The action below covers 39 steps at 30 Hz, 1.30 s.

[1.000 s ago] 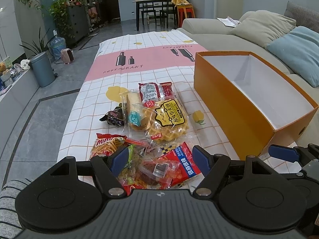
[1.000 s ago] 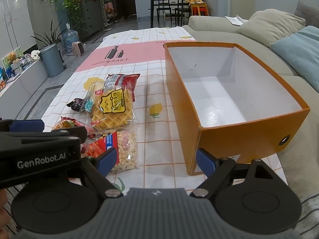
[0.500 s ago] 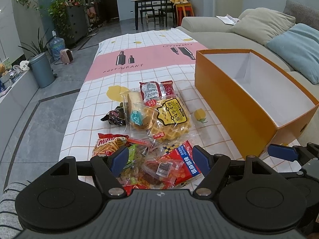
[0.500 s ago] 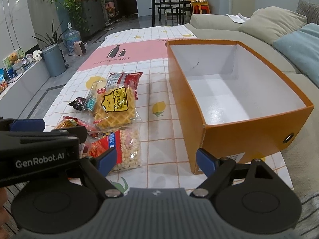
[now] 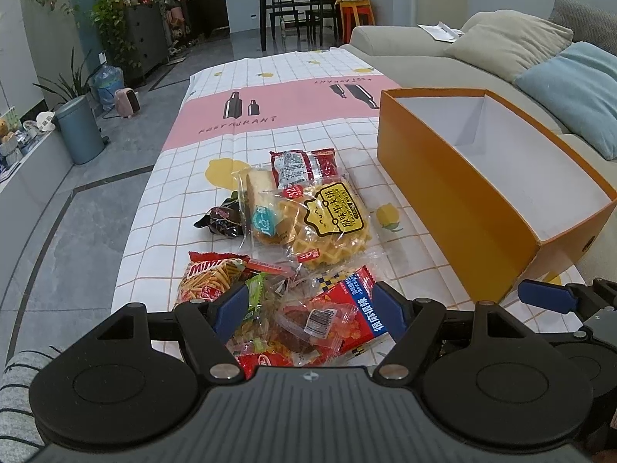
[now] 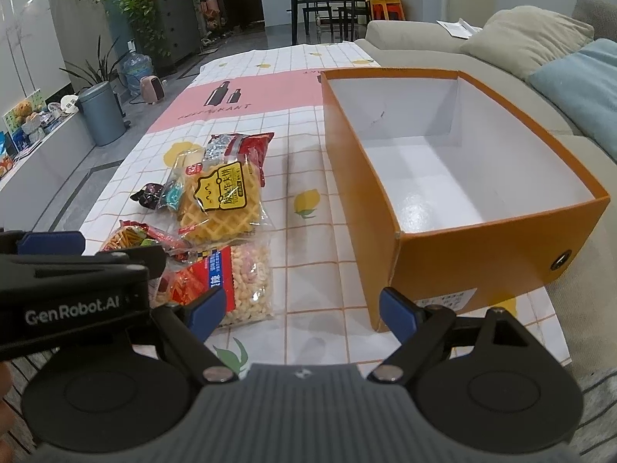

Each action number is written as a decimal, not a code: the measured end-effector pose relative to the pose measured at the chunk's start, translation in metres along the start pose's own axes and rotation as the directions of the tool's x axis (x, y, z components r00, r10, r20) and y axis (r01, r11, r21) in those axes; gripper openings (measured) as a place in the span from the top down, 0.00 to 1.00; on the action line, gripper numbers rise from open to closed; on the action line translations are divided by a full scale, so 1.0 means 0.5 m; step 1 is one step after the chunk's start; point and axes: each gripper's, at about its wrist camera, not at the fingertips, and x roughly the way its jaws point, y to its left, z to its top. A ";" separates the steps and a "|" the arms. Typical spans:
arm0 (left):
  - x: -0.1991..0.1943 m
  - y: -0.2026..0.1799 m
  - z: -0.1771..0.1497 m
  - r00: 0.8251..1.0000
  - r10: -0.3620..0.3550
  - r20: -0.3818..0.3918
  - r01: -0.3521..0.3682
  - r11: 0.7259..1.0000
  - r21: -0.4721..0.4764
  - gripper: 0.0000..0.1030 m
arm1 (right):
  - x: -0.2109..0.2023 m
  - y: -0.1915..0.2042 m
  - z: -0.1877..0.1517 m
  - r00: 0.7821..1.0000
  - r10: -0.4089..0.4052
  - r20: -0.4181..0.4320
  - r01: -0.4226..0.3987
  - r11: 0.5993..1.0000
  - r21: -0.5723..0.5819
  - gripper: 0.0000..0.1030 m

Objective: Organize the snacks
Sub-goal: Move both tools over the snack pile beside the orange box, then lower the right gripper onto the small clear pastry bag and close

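While both grippers' fingers are held apart, crinkly, bright snack packets (image 5: 308,239) are heaped beside an empty orange box (image 6: 474,254); left gripper (image 5: 308,308), right gripper (image 6: 304,308).

Soft, even indoor light fills both views with only faint shadows. Beyond the jaws, the orange box (image 6: 482,258) shows mild glare on its white floor. Fisheye distortion bends the edges; corners darken. Close-up housing looks slightly blurred.

"GenRobot.AI" stands on the left claw's body (image 6: 73,305), "32" on the waffle packet (image 5: 327,223), "RESTAURANT" on the tablecloth (image 5: 239,125).
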 end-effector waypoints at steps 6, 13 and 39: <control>0.003 0.020 0.005 1.000 0.002 -0.025 -0.002 1.000 -0.013 0.17 | 0.011 -0.004 0.000 1.000 0.000 -0.018 0.000 1.000 0.027 0.18; 0.011 0.120 0.030 0.996 0.083 -0.025 -0.086 0.987 -0.139 0.17 | 0.025 0.023 -0.016 0.995 0.086 -0.042 -0.087 0.996 -0.029 0.25; 0.055 0.305 0.026 0.993 0.044 -0.113 -0.087 0.904 -0.418 0.17 | 0.136 0.201 -0.016 0.958 0.287 -0.032 -0.273 0.867 -0.417 0.28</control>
